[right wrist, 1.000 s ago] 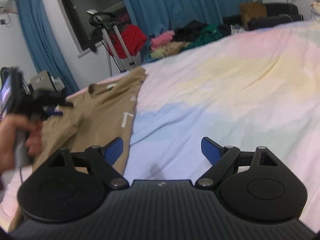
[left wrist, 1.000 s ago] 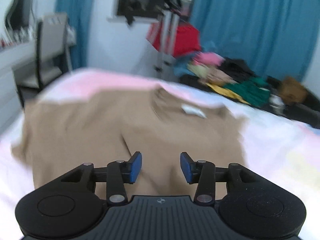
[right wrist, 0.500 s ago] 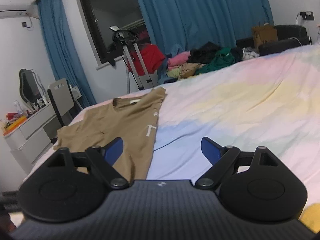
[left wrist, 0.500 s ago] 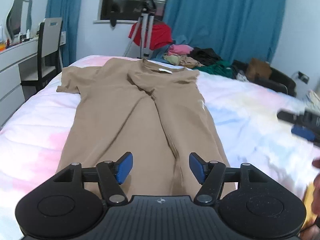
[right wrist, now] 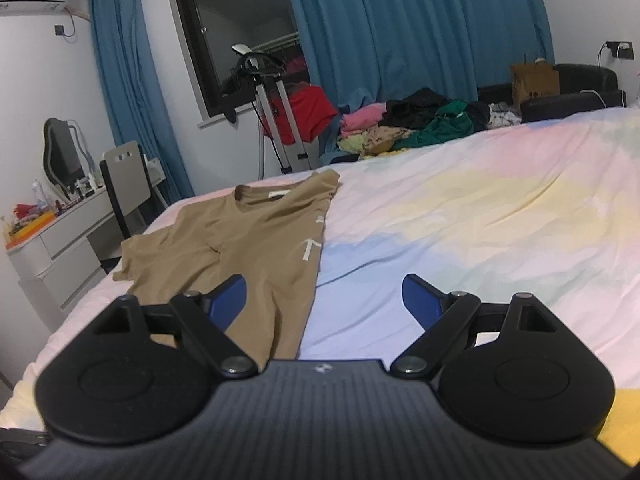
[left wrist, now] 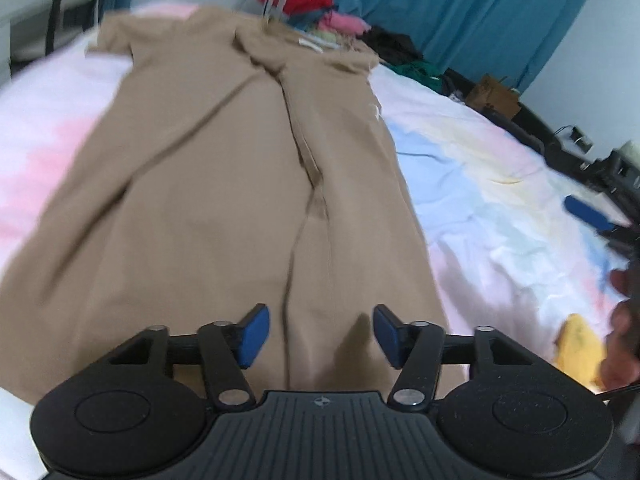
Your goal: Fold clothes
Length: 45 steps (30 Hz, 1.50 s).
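A bedroom with blue curtains (right wrist: 420,28) and a dark window; a pastel bed (right wrist: 480,216) fills the foreground, with a pile of clothes (right wrist: 408,128) heaped beyond its far edge and a chair (right wrist: 124,184) by a dresser on the left.

The tan shirt (left wrist: 224,184) lies flat on the bed's left part, collar away from the cameras, hem nearest. One side looks already folded inward: a long ridge runs down its middle and only the left sleeve sticks out.

The left claw (left wrist: 318,334) hovers over the hem just right of that ridge. Its jaws are closing from a middling gap, with nothing pinched between them; cloth lies below, not gripped. The right claw (right wrist: 324,300) sits wide and empty, low over the shirt's right edge where tan meets sheet, and shows again at the right edge of the left view with the hand behind it.

Risks, as I judge them:
- If the left claw closes on the ridge, it may catch only the top layer, and the fold underneath would slide open on lifting.
- It could nip the sheet along with the hem, dragging the bedding and skewing the shirt.
- The left view is blurred, so the aim may be off.
- If only one claw lifts, the hem would twist.
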Each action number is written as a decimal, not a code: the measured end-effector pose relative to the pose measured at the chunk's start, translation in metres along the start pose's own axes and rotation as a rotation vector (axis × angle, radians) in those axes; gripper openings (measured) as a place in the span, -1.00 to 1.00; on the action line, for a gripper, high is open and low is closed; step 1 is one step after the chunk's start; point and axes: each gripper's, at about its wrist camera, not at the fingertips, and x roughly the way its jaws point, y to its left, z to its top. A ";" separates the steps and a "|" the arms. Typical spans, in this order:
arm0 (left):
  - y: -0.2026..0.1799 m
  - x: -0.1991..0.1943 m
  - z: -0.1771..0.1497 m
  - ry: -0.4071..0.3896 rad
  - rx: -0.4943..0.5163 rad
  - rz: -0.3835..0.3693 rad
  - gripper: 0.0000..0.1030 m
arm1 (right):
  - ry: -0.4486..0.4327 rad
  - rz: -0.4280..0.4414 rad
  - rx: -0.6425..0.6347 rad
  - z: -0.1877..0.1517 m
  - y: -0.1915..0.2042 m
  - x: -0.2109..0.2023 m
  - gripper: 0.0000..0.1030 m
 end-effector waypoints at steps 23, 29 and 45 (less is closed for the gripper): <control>-0.018 -0.053 0.010 -0.191 0.123 0.152 0.58 | -0.002 0.058 -0.002 -0.003 0.009 -0.004 0.68; -0.055 -0.071 0.050 -0.342 0.241 0.206 0.95 | -0.041 0.068 -0.026 0.000 0.016 -0.011 0.69; 0.030 -0.067 0.098 -0.446 0.140 0.139 0.99 | 0.083 0.126 -0.166 0.007 0.050 0.043 0.70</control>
